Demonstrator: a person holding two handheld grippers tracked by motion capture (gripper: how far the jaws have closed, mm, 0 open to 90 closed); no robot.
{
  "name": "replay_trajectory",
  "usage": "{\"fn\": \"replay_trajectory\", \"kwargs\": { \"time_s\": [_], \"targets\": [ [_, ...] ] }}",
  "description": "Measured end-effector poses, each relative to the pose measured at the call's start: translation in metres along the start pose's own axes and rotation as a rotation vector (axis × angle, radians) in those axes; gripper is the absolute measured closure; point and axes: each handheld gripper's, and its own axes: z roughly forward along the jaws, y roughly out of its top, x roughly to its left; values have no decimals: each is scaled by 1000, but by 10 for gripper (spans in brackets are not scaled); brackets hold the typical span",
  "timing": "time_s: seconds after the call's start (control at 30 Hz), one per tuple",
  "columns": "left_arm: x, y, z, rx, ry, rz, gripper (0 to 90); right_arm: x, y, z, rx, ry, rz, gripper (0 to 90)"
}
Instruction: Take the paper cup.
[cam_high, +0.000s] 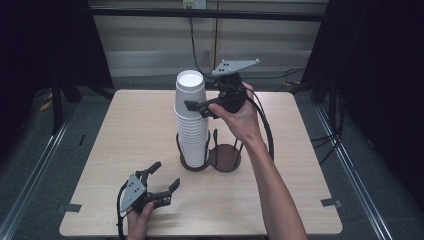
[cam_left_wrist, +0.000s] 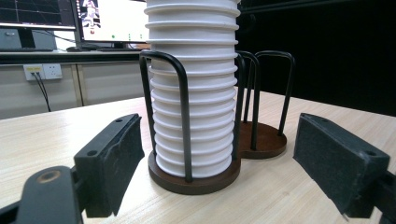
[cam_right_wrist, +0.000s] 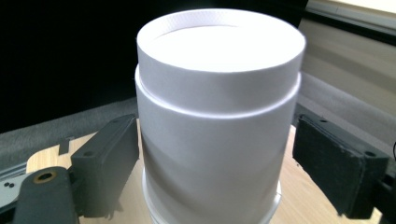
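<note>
Where the pale wood counter (cam_high: 150, 130) stands, dark curtains close in on both sides, a grey floor surrounds it, and a light panelled wall with a socket runs behind; the left gripper view also catches monitors on a desk along that wall.

Taking the cup holder (cam_high: 210, 160) as landmark: the left tool (cam_high: 162, 182) lies near the counter's front edge, well in front of and to the left of the holder, held low in a hand (cam_high: 137, 222). Its jaws are spread wide apart and grasp nothing; in the left gripper view they frame the holder's near ring.

The stack of white cups (cam_high: 191, 120) stands upright in the holder's left ring, its long axis vertical, the cups upside down with the flat base of the top cup (cam_right_wrist: 217, 107) facing up. The holder's right ring is bare.

The right tool (cam_high: 197, 107) is raised at the top of the stack, just right of it. Its jaws are released, parted either side of the top cup; whether the pads touch it I cannot tell.
</note>
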Motion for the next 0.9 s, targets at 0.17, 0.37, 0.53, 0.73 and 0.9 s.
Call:
{"fn": "replay_trajectory", "kwargs": {
  "time_s": [0.17,0.37,0.53,0.73,0.9],
  "targets": [
    [0,0,0,-1,-1,-1,156,1,6,4,17,-9,-15,135],
    [0,0,0,-2,-1,-3,156,-2,16,9,75,17,-13,137],
    [0,0,0,0,-3,-3,156,-3,24,14,122,25,-24,140],
    [0,0,0,-1,-4,-3,156,-1,31,16,139,18,-47,178],
    [0,0,0,-1,-4,-3,156,-1,36,16,166,23,-47,188]
  ]
}}
